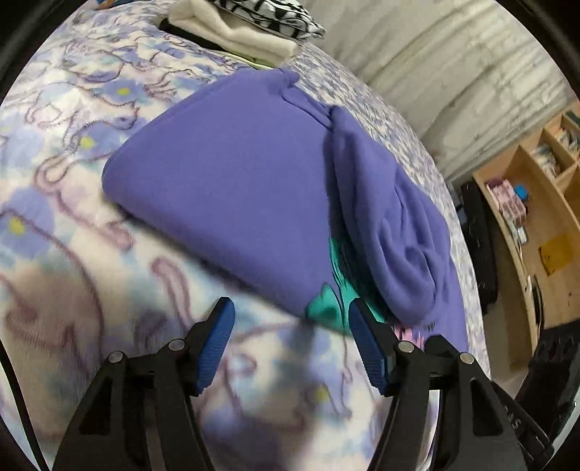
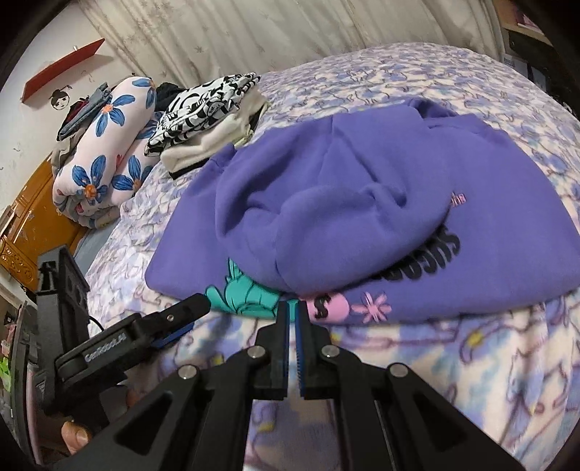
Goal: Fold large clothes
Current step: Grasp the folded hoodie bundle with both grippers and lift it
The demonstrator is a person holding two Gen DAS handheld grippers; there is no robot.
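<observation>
Matt purple fleece sweatshirt (image 2: 362, 203), fuzzy bedspread (image 2: 471, 362)

So the bed is covered in a fuzzy lilac-and-cream blanket with blue flowers (image 2: 453, 79), and at its far end there's a rolled white quilt printed with big blue flowers (image 2: 105, 152) right next to a stack of folded stuff, a black-and-white patterned piece (image 2: 206, 105) on top of a cream fleece one (image 1: 235, 32). Pale patterned curtains (image 2: 235, 32) hang behind, a red wall shelf (image 2: 61, 69) sits up left, and a light wooden cubby bookcase (image 1: 536, 203) stands off to the side of the bed.
</observation>
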